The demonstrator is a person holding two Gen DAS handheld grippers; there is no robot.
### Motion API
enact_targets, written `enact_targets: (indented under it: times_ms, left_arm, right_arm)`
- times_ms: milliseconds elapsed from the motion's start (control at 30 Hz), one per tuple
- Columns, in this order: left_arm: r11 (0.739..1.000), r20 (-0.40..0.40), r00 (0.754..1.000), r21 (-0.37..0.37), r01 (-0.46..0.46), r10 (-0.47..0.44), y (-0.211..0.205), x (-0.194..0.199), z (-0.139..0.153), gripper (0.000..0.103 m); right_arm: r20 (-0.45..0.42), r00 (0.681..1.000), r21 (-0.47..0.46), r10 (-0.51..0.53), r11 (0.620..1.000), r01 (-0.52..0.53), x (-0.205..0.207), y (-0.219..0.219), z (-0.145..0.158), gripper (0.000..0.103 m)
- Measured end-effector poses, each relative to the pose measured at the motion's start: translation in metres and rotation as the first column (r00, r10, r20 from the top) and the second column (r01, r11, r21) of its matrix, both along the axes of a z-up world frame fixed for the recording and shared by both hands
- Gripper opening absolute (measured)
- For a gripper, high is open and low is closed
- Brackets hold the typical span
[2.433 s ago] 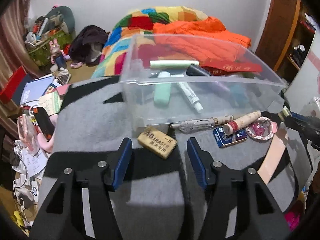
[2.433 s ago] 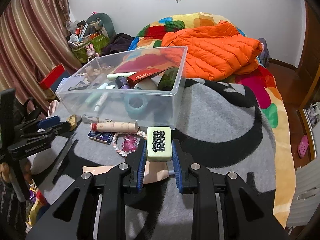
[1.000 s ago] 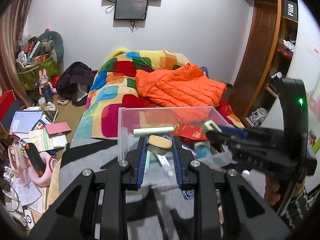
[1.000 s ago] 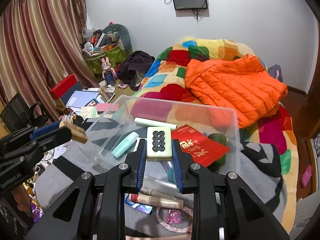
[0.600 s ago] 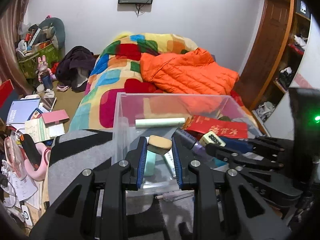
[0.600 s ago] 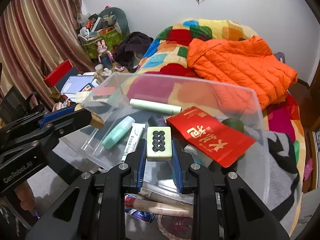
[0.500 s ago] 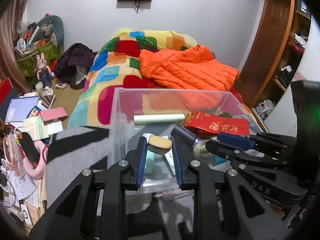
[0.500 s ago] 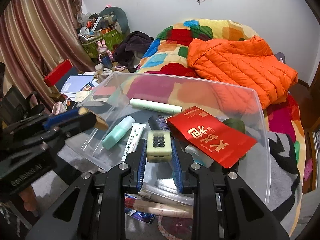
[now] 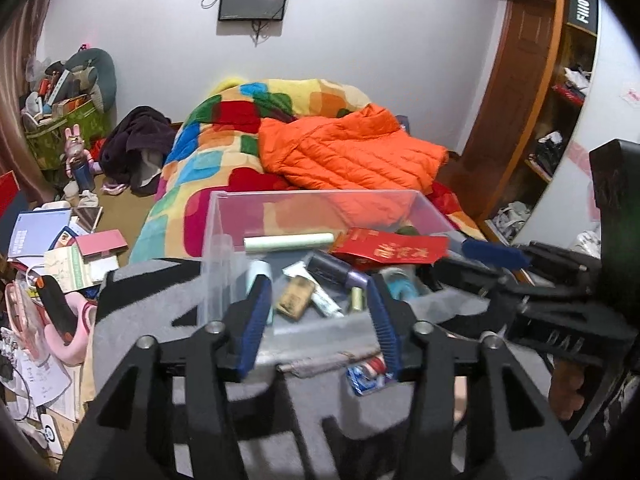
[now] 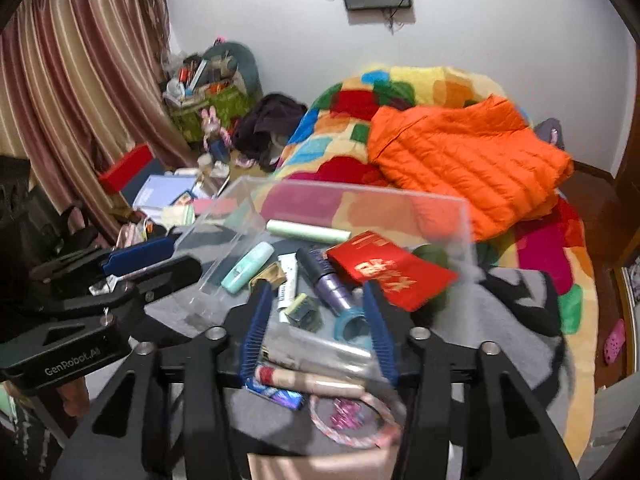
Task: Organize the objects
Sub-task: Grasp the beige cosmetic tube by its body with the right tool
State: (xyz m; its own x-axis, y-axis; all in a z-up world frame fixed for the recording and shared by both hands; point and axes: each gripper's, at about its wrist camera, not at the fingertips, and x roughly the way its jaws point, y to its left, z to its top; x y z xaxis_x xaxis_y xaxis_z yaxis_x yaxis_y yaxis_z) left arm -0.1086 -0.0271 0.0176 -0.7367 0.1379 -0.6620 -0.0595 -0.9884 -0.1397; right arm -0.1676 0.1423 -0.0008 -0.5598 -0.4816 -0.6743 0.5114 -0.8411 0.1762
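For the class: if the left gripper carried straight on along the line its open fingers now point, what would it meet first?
Most likely the near wall of the clear plastic box, which stands directly ahead of the left gripper. The brown eraser lies just behind that wall, inside the box. Depth is hard to judge in this fisheye view.

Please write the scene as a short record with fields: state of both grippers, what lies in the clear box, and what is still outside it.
left gripper: jaws open, empty
right gripper: jaws open, empty
container: clear box on grey blanket
in box: eraser, mahjong tile, red envelope, mint tube, purple bottle, pale green roll
outside box, near side: tan stick, pink ring, blue card
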Motion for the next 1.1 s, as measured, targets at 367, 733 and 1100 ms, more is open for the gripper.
enact_targets:
  times_ms: [367, 733, 1100]
  left_arm:
    - [0.992, 0.056, 0.992, -0.042, 0.116, -0.113, 0.057, 0.029, -0.022, 0.054]
    - [0.986, 0.219, 0.962, 0.062, 0.154, -0.164, 0.073, 0.035, -0.074, 0.055]
    - [0.934, 0.207, 0.911, 0.104, 0.341, -0.355, 0.118, 0.07, -0.087, 0.046]
  right_arm:
    - [0.051, 0.988, 0.034, -0.143, 0.989, 0.141, 0.016, 0.074, -0.018, 0.053]
    - [0.285, 0.948, -0.013, -0.139, 0.989, 0.149, 0.035, 0.091, -0.082, 0.053]
    - [0.291, 0.942, 0.003, -0.167, 0.985, 0.173, 0.031, 0.072, -0.09, 0.053]
